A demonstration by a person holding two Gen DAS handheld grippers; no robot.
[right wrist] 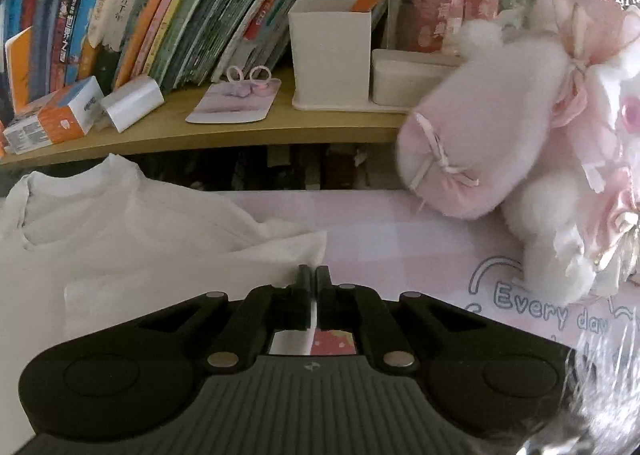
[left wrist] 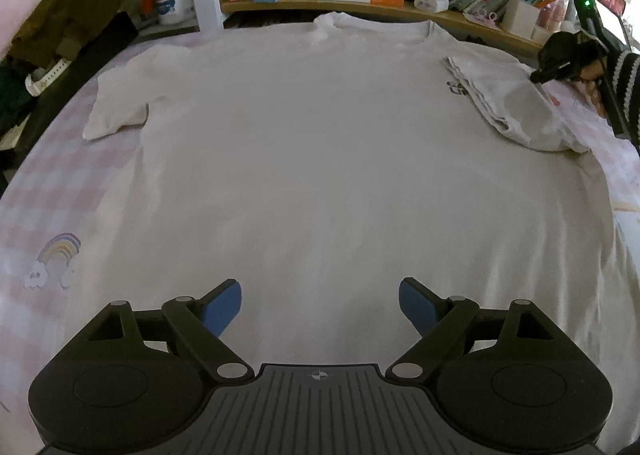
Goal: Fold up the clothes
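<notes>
Blue pads (left wrist: 224, 309) on the left gripper (left wrist: 320, 307) stand wide apart with nothing between them, poised above the near hem of the white T-shirt (left wrist: 304, 159). Over at the shirt's right sleeve, the right gripper (right wrist: 313, 275) has its jaws pressed together on the sleeve edge. That shirt lies flat on the pink checked bedsheet (left wrist: 60, 191), collar toward the wooden bookshelf (right wrist: 224, 133), a pink plush toy (right wrist: 500, 143) beyond the sleeve.

Matt white cotton T-shirt (left wrist: 312, 159), wooden shelf (right wrist: 248, 131)

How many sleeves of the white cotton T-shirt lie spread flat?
1. The left short sleeve lies flat on the pink checked sheet; the right sleeve is folded inward.
</notes>
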